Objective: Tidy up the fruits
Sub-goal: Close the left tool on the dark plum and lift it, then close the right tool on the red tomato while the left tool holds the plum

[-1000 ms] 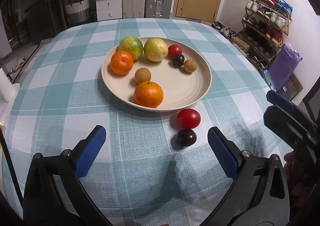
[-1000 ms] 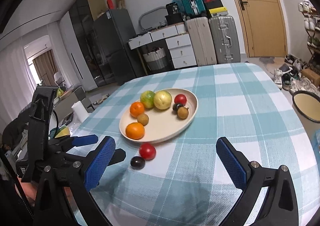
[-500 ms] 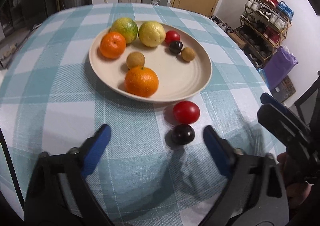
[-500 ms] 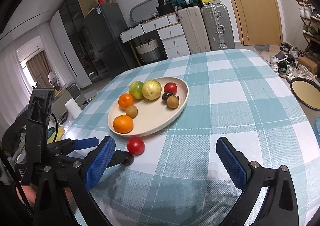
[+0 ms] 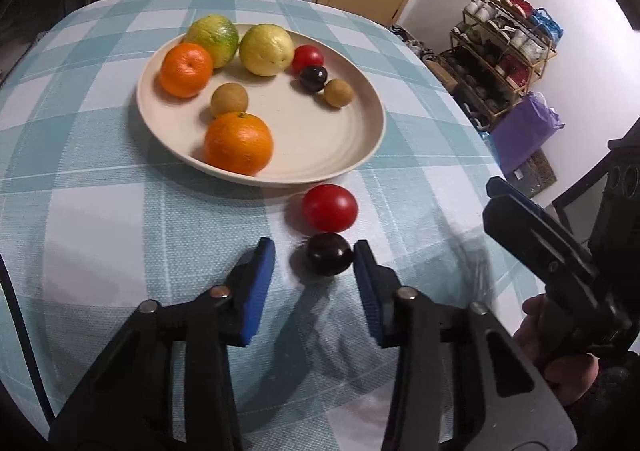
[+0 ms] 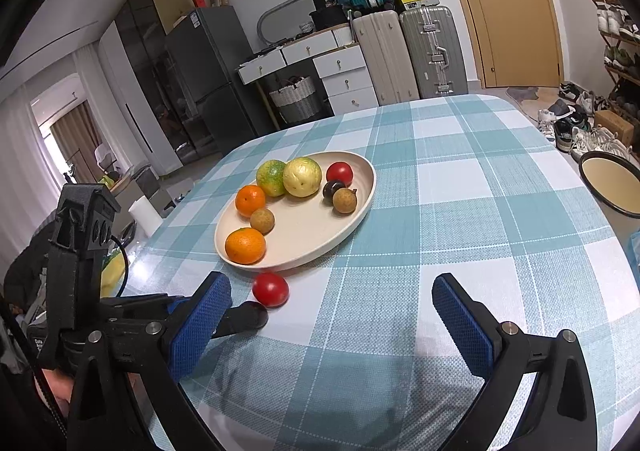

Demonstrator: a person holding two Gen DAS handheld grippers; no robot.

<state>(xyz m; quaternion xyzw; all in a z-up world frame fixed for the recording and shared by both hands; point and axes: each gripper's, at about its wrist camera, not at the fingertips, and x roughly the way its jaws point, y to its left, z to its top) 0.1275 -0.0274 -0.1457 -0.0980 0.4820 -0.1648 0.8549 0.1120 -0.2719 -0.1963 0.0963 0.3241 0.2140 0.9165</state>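
Note:
A cream plate (image 5: 328, 147) (image 6: 316, 239) on the checked tablecloth holds two oranges, a green citrus, a yellow citrus, a red tomato, a dark plum and two brown longans. Just outside its near rim lie a red tomato (image 5: 329, 207) (image 6: 270, 289) and a dark plum (image 5: 329, 254). My left gripper (image 5: 314, 257) is low over the cloth with its jaws partly closed around the loose plum; the right pad touches it, a gap shows at the left pad. My right gripper (image 6: 332, 315) is open and empty, held above the cloth to the right.
A dark-rimmed cream dish (image 6: 612, 183) sits at the table's right edge in the right wrist view. The right gripper's body (image 5: 560, 271) shows at the right of the left wrist view. Suitcases, drawers and a shoe rack stand beyond the table.
My left gripper has moved forward and down to the loose dark plum, and its jaws have narrowed around it. The right gripper has barely moved and stays open.

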